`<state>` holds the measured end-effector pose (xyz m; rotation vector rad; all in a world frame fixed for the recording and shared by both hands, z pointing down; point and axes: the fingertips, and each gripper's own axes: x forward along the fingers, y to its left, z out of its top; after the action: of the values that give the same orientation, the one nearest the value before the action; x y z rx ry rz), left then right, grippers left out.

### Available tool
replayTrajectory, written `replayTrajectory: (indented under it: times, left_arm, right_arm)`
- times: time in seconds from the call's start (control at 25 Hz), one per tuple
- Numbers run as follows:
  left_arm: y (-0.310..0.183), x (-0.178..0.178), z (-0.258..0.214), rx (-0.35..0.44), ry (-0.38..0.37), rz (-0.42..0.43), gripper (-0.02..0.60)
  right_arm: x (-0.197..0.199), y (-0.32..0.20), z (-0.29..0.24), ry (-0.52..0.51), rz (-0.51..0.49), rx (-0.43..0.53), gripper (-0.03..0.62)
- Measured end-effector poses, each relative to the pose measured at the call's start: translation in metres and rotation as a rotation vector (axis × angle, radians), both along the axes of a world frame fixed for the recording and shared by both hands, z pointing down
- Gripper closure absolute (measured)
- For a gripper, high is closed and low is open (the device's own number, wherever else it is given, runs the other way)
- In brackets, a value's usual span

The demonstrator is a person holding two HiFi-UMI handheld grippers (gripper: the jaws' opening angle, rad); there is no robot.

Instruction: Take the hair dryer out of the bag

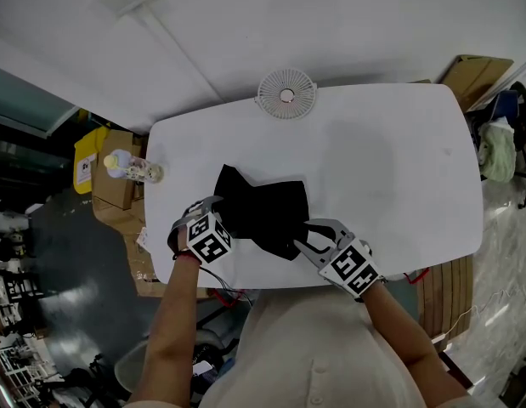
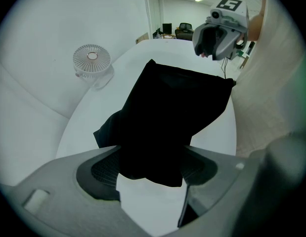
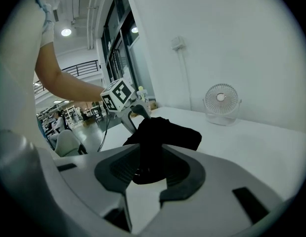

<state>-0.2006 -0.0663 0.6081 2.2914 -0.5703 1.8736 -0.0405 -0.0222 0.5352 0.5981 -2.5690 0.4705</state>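
Note:
A black cloth bag (image 1: 263,206) lies rumpled on the white table (image 1: 390,168); no hair dryer shows in any view. My left gripper (image 1: 213,206) is at the bag's left edge, and in the left gripper view the black bag (image 2: 172,107) fills the gap between the left gripper (image 2: 150,169) pads, which press on it. My right gripper (image 1: 307,235) holds the bag's near right corner. The right gripper view has a fold of the bag (image 3: 165,132) pinched in the right gripper (image 3: 150,166), with the left gripper (image 3: 129,108) behind it.
A small white desk fan (image 1: 285,93) stands at the table's far edge. A clear bottle (image 1: 133,170) stands at the table's left corner. Cardboard boxes (image 1: 114,181) sit on the floor to the left. The table's near edge runs just below both grippers.

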Motion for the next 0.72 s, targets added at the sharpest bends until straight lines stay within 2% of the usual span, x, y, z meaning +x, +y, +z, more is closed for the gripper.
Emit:
replayTrajectory:
  times: [0.28, 0.48, 0.72]
  left_arm:
    - [0.001, -0.008, 0.0, 0.002, 0.016, 0.001, 0.235]
    - [0.002, -0.014, 0.0, 0.001, 0.033, 0.017, 0.235]
    - [0.003, -0.015, 0.0, 0.002, 0.041, 0.034, 0.235]
  right_arm:
    - [-0.024, 0.0, 0.035, 0.001, 0.034, -0.157, 0.46]
    - [-0.029, 0.009, 0.057, 0.106, -0.034, -0.181, 0.461]
    - [-0.025, 0.015, 0.076, 0.206, -0.046, -0.23, 0.461]
